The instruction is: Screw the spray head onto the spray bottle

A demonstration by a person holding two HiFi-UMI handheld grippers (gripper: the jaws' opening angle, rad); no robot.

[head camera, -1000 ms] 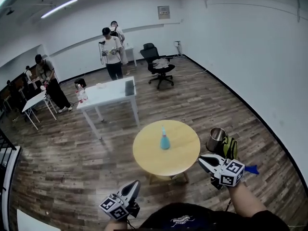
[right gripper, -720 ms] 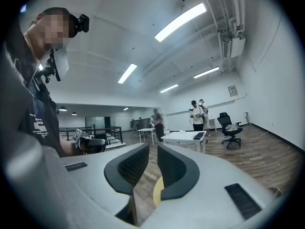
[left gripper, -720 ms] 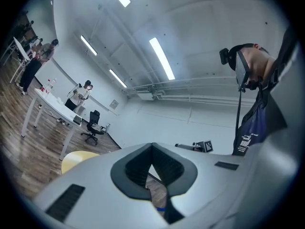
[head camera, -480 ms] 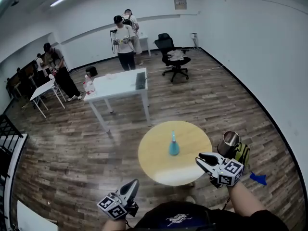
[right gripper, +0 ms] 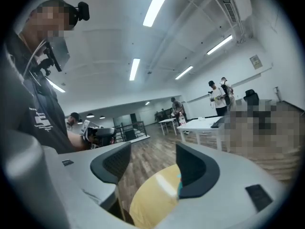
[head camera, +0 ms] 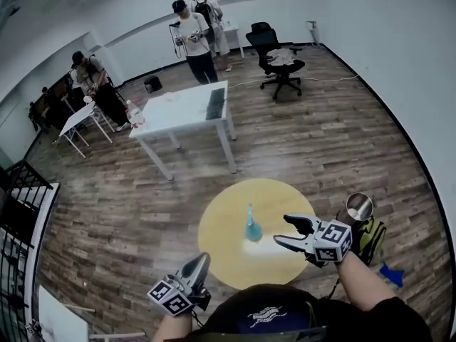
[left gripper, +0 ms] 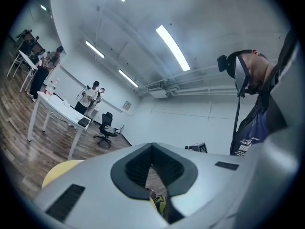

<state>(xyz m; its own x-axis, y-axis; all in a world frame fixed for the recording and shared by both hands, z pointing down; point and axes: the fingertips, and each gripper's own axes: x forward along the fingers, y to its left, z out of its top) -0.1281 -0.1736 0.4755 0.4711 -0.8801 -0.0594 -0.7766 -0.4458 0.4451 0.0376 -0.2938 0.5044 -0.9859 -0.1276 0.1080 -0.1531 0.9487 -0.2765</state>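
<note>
A small blue spray bottle (head camera: 251, 224) stands upright near the middle of the round yellow table (head camera: 228, 251). I see no separate spray head. My right gripper (head camera: 281, 231) hovers just right of the bottle, pointing left. Its jaws have just been opening and nothing is between them. In the right gripper view its open gripper (right gripper: 152, 162) frames the table (right gripper: 150, 202), with a sliver of the bottle (right gripper: 179, 180) behind the right jaw. My left gripper (head camera: 200, 261) is shut and empty at the table's near edge. Its tips (left gripper: 152, 148) meet in the left gripper view.
A steel cup (head camera: 358, 206) sits on a green bag (head camera: 372, 237) right of the table. Farther back stand a white table (head camera: 187, 109), an office chair (head camera: 279, 55) and several people (head camera: 192, 34). A black railing (head camera: 21, 212) runs along the left.
The round table and bottle have come closer below me. Both grippers moved forward toward the table. The right gripper's jaws went from shut to open.
</note>
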